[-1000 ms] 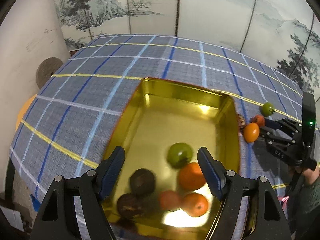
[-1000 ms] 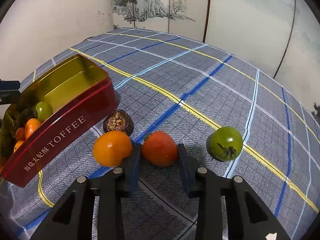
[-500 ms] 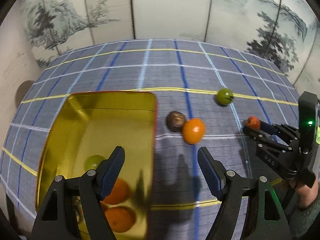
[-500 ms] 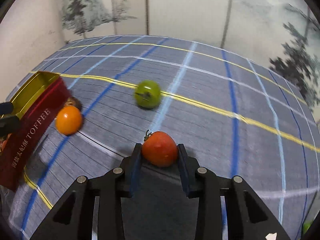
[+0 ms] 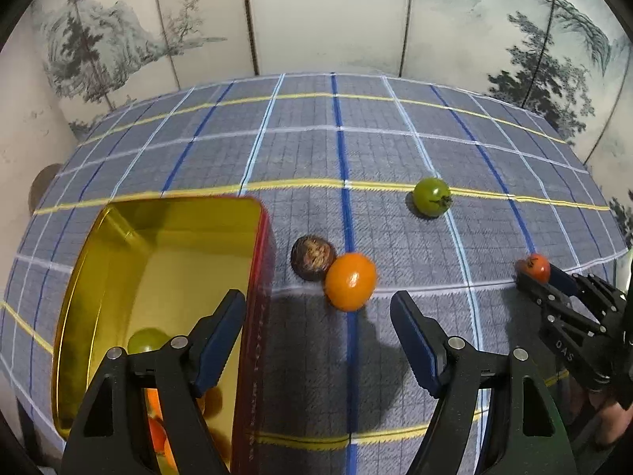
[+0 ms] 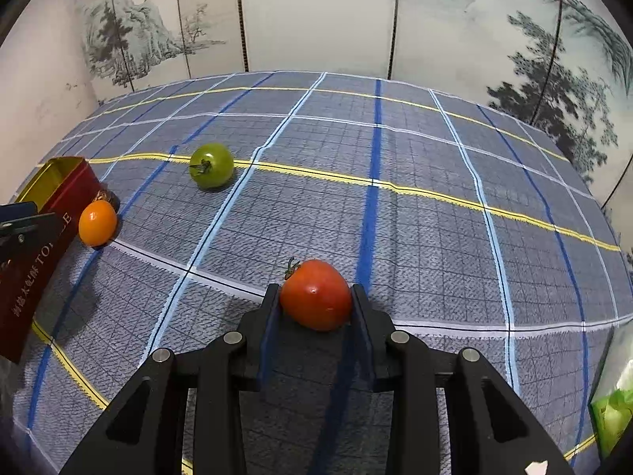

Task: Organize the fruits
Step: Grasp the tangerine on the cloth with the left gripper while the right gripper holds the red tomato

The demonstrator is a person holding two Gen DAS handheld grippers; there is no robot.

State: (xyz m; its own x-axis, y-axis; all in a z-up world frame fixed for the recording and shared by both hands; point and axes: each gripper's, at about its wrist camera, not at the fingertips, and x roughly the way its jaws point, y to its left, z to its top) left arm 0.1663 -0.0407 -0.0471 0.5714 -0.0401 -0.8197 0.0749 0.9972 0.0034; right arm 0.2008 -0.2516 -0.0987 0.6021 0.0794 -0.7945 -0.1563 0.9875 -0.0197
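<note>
My right gripper point(image 6: 314, 308) is shut on a red tomato point(image 6: 315, 295) and holds it over the checked cloth; it also shows at the right of the left wrist view point(image 5: 534, 267). My left gripper point(image 5: 318, 332) is open and empty, just short of an orange fruit point(image 5: 350, 281) that touches a dark brown fruit point(image 5: 312, 257). A green tomato point(image 5: 432, 196) lies farther back right. The red toffee tin point(image 5: 259, 316) with a gold inside stands at the left and holds a green fruit point(image 5: 144, 339) and orange fruits, partly hidden by my left finger.
The checked cloth point(image 6: 395, 198) covers the table, which ends at a painted folding screen point(image 6: 316, 12) behind. A green packet point(image 6: 615, 407) lies at the right edge of the right wrist view. The tin's long side point(image 6: 35, 261) reads TOFFEE.
My right gripper has carried the red tomato away to the right of the other fruits. My left gripper has swung right from above the tin toward the orange and brown fruits.
</note>
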